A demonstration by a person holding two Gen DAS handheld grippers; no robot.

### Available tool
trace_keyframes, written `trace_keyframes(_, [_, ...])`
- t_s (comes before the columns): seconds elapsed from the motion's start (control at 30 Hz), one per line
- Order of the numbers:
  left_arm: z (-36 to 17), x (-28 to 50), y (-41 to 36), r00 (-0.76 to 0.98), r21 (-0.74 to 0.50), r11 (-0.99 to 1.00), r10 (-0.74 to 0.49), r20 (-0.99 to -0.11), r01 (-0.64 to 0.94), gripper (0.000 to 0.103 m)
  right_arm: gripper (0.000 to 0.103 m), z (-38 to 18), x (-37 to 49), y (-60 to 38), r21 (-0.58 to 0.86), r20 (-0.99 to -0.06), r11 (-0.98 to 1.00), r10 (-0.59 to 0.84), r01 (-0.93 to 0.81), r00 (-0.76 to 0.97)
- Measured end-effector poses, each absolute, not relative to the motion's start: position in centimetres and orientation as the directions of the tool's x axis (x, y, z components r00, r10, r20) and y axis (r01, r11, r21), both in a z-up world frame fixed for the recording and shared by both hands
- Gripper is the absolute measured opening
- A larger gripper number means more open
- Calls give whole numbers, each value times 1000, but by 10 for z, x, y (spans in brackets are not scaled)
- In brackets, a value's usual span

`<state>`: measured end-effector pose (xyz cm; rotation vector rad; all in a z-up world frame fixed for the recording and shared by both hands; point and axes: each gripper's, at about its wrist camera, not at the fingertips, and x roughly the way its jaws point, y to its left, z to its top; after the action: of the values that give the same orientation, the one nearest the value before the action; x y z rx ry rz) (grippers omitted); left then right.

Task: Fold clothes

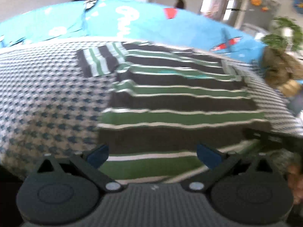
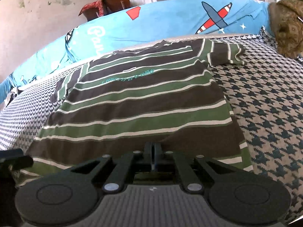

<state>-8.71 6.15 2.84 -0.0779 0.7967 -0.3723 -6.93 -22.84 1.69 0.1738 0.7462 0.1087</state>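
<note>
A brown, green and white striped T-shirt (image 1: 181,102) (image 2: 144,102) lies flat on a houndstooth cover (image 1: 47,98) (image 2: 269,98), collar at the far end and both short sleeves spread out. My left gripper (image 1: 153,156) hovers open over the shirt's near hem, its blue pads (image 1: 98,155) wide apart with nothing between them. The view is blurred. My right gripper (image 2: 153,151) is shut, its fingers pinched together on the near hem of the shirt. The other gripper shows as a dark shape at the right edge (image 1: 274,138) of the left wrist view.
A bright blue printed bedsheet (image 2: 166,22) (image 1: 151,22) runs along the far side of the cover. A brown plush toy (image 2: 286,26) (image 1: 280,70) sits at the far right corner. Beyond are a wall, chairs and a potted plant (image 1: 284,34).
</note>
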Motion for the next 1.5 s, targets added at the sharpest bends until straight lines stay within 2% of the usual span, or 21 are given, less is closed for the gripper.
trace_keyframes(0.07, [28,-90,57,612,-225,910,-402,-681,348,103,2,17,-70,-228,190,-663,981,158,-40,732])
trace_keyframes(0.17, [21,-90,46,593,-185,910,-386,-706,372,103,2,16,-71,-225,170,-660,984,152,-50,736])
trace_keyframes(0.33, [4,-81,31,607,-69,935,-280,-743,347,103,2,19,-73,-226,171,-652,984,148,-46,743])
trace_keyframes(0.37, [1,-78,29,608,-56,938,-267,-747,343,103,5,23,-78,-225,151,-644,987,138,-52,753])
trace_keyframes(0.5, [-4,-78,23,627,-2,938,-234,-743,347,103,9,39,-103,-218,63,-597,994,106,-85,795])
trace_keyframes(0.6, [-4,-79,22,634,10,939,-225,-740,344,103,9,46,-125,-217,89,-598,989,150,-120,788])
trace_keyframes(0.83, [-3,-77,23,632,-5,942,-229,-741,336,103,9,33,-151,-198,110,-692,962,254,-249,675])
trace_keyframes(0.93, [-2,-76,23,630,-8,943,-230,-742,334,103,9,21,-149,-185,53,-731,956,235,-290,641])
trace_keyframes(1.0, [0,-76,26,629,-21,944,-236,-741,330,103,9,17,-145,-181,51,-727,955,236,-293,645])
trace_keyframes(1.13, [17,-85,44,610,-148,924,-347,-713,353,103,9,17,-126,-186,92,-708,958,254,-271,659])
trace_keyframes(1.27, [26,-100,45,587,-167,889,-413,-696,427,103,9,19,-106,-191,132,-688,960,269,-248,674])
trace_keyframes(1.37, [19,-99,38,556,-157,882,-409,-724,444,103,9,20,-91,-195,162,-673,959,279,-232,685])
trace_keyframes(1.5, [10,-88,37,566,-130,914,-345,-749,385,103,8,19,-73,-201,207,-657,955,297,-214,693])
